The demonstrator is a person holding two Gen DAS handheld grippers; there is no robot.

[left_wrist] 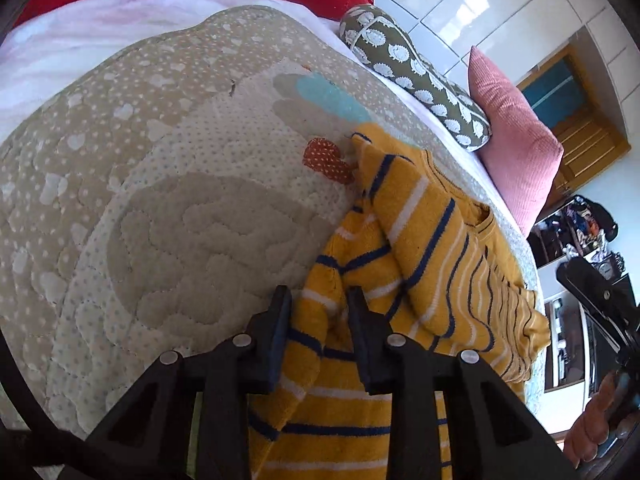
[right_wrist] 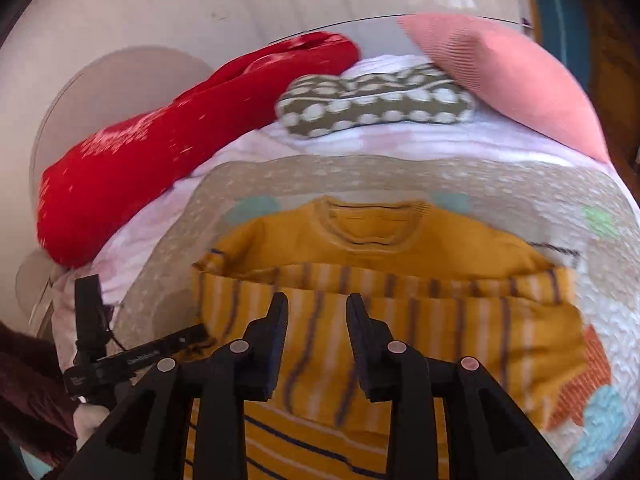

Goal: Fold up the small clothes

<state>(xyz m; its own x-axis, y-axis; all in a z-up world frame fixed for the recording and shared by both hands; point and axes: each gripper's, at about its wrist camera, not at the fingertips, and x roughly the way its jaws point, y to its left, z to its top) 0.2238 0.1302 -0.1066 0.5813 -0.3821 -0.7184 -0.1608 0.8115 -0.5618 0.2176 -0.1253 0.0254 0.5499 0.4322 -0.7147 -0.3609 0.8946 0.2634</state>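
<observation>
The left tool [left_wrist: 319,300] fills the bottom of its own view, its two black fingers [left_wrist: 280,320] set a narrow way apart with a raised fold of the yellow striped sweater [left_wrist: 432,248] standing in the gap; whether the pads actually press on the knit I cannot tell. The right tool [right_wrist: 317,308] sits just as close to its camera, jaws partly apart above the sweater [right_wrist: 380,320], and nothing is caught between them; that view is blurred.

The sweater lies on a beige dotted quilt [left_wrist: 168,184] spread over the bed. Its round neck opening points toward the pillows at the far edge of the quilt, and one sleeve is folded across the body so its navy and white stripes run crosswise to the rest. The hem end is nearest both tools. On the quilt beside it are a small orange patch [left_wrist: 326,160] and a pale blue patch [left_wrist: 324,94].

Beyond the quilt, on the white sheet [left_wrist: 60,36], lie a red pillow [right_wrist: 160,152], an olive bolster with white spots [right_wrist: 376,104] and a pink ribbed cushion [left_wrist: 516,136], the bolster between the other two.
</observation>
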